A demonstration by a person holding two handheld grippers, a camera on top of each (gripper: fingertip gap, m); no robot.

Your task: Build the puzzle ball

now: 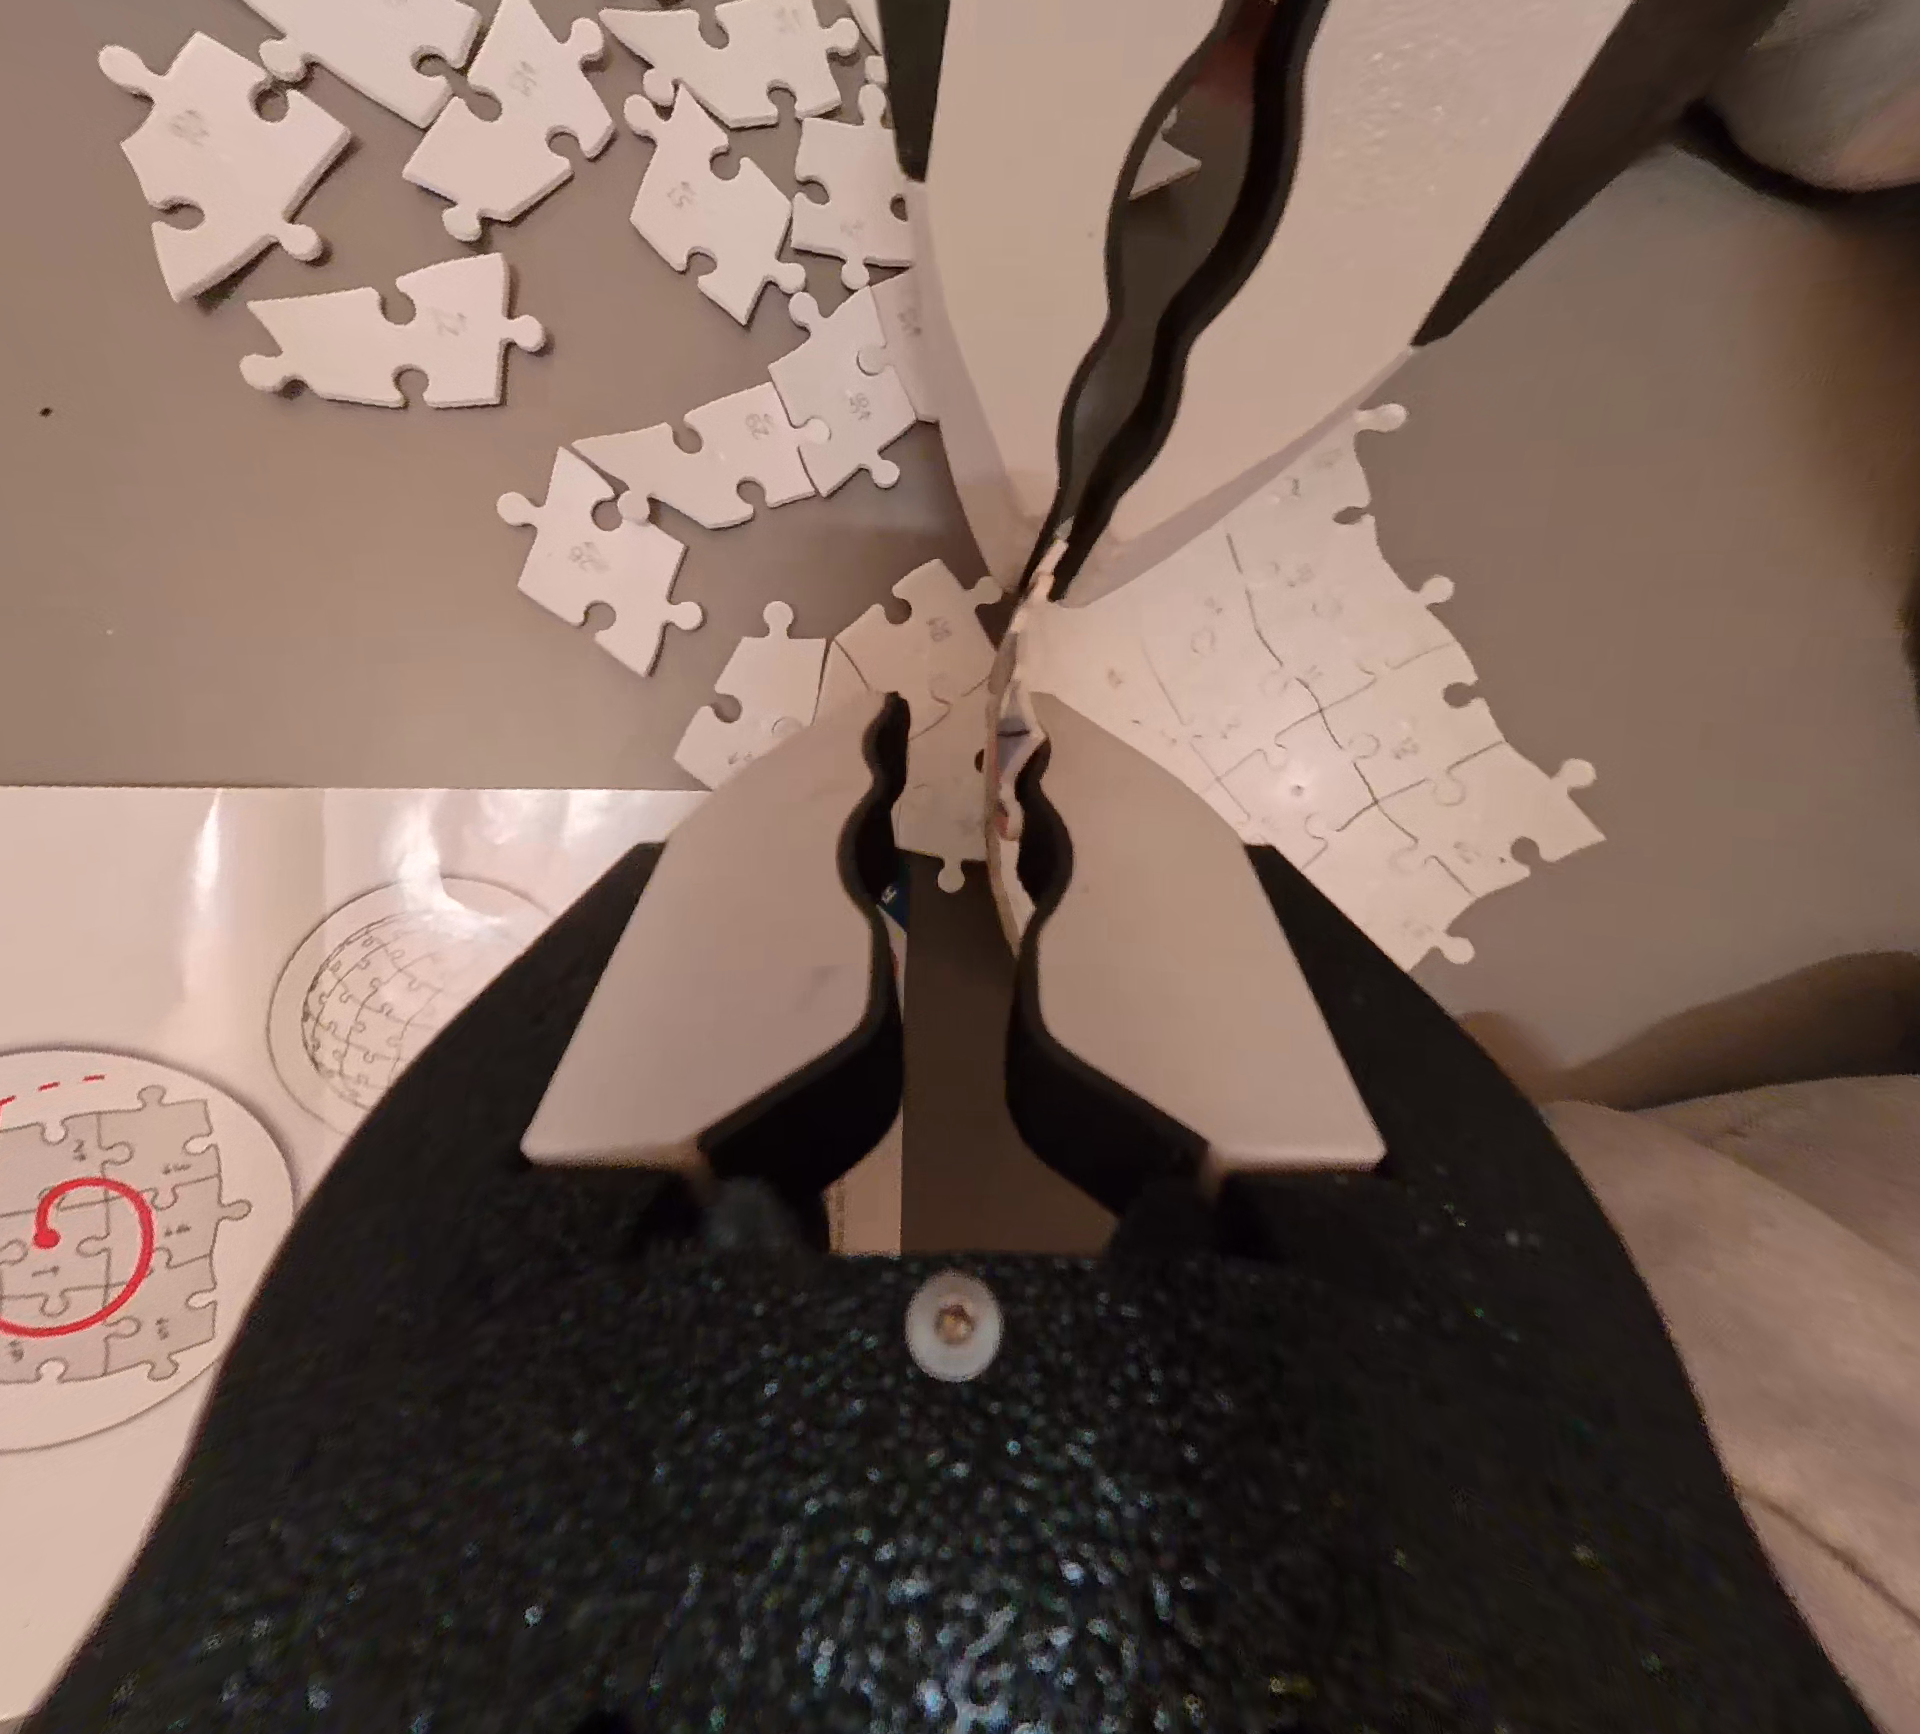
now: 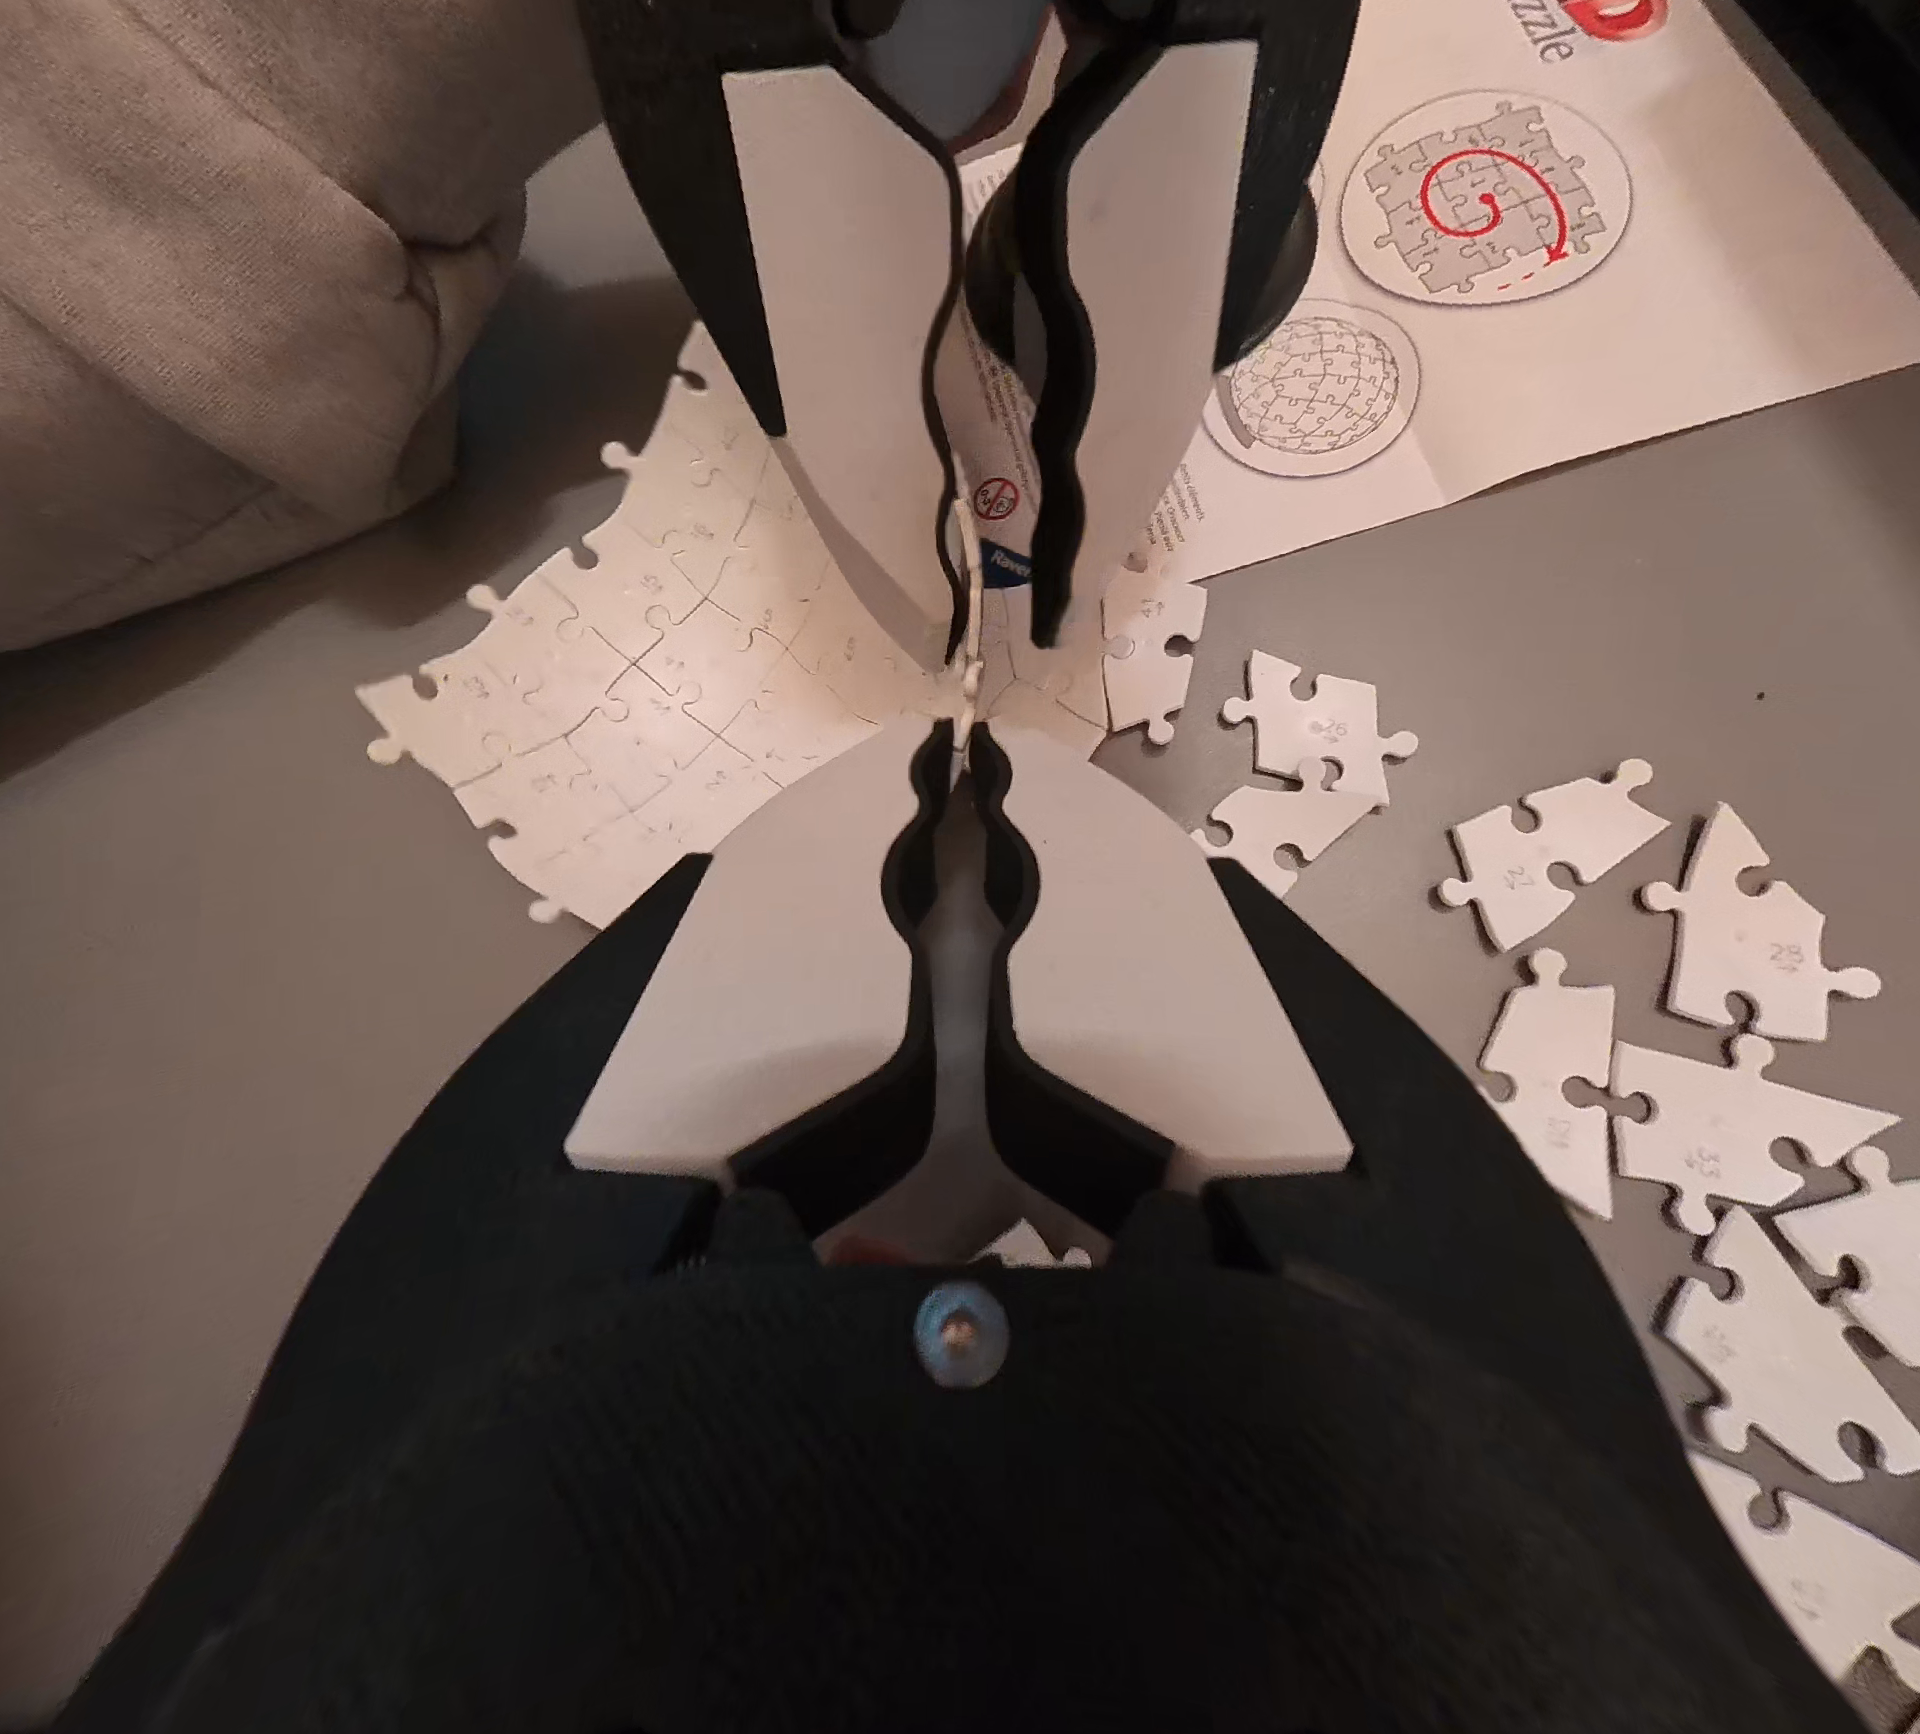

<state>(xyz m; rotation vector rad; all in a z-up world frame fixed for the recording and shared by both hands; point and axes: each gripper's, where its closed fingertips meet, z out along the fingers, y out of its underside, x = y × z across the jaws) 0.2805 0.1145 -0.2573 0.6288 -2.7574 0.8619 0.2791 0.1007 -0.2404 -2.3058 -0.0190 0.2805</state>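
A curved section of joined white puzzle pieces [image 1: 1330,718] is held over the grey table [image 1: 260,593]; it also shows in the right wrist view [image 2: 623,676]. Its edge stands edge-on between the two grippers [image 1: 1006,801]. My right gripper [image 2: 966,739] is shut on that thin edge; in the left wrist view it comes in from the top [image 1: 1049,557]. My left gripper [image 1: 956,718] faces it, jaws a narrow gap apart, with the edge against one finger only. It comes in from the top in the right wrist view [image 2: 997,640].
Several loose white puzzle pieces [image 1: 520,95] lie on the table, also in the right wrist view [image 2: 1766,936]. A white instruction sheet [image 1: 260,905] with puzzle drawings lies flat under the left gripper [image 2: 1558,334]. Grey fabric [image 2: 208,178] lies along the table edge. Left and right tips are no more than a few centimetres apart.
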